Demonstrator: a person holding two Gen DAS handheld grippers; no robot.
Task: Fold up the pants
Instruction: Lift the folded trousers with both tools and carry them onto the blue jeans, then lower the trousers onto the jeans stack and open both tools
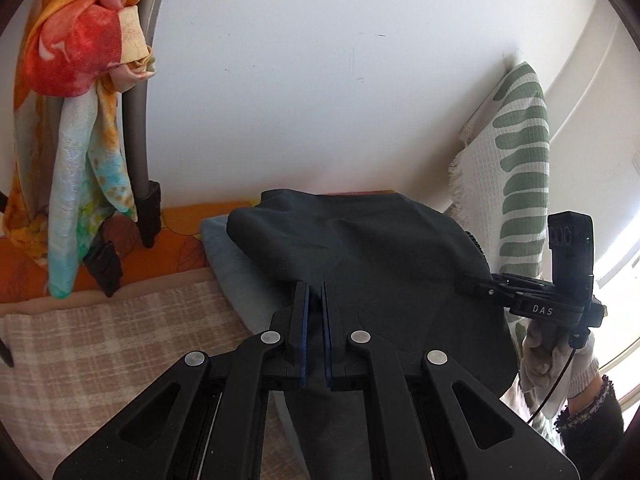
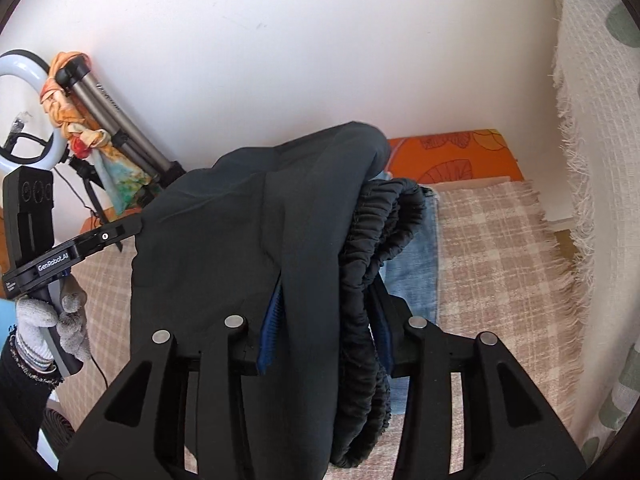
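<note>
Dark grey pants [image 1: 372,248] hang lifted between both grippers above the bed. My left gripper [image 1: 316,286] is shut on a fold of the pants' edge, its blue pads almost together. In the right wrist view the pants [image 2: 248,240] drape over my right gripper [image 2: 328,300], which is shut on a thick bunch of cloth with the elastic waistband [image 2: 372,272] between its fingers. The right gripper also shows in the left wrist view [image 1: 472,284] at the pants' right edge. The left gripper shows in the right wrist view [image 2: 138,226] at the pants' left edge.
A beige checked blanket [image 2: 492,248] covers the bed. Folded blue jeans [image 2: 412,272] lie under the pants. An orange leaf-print pillow [image 2: 452,156] lies by the white wall. A tripod [image 1: 140,120] with a colourful scarf [image 1: 80,80] stands left. A white-and-green curtain [image 1: 516,160] hangs right.
</note>
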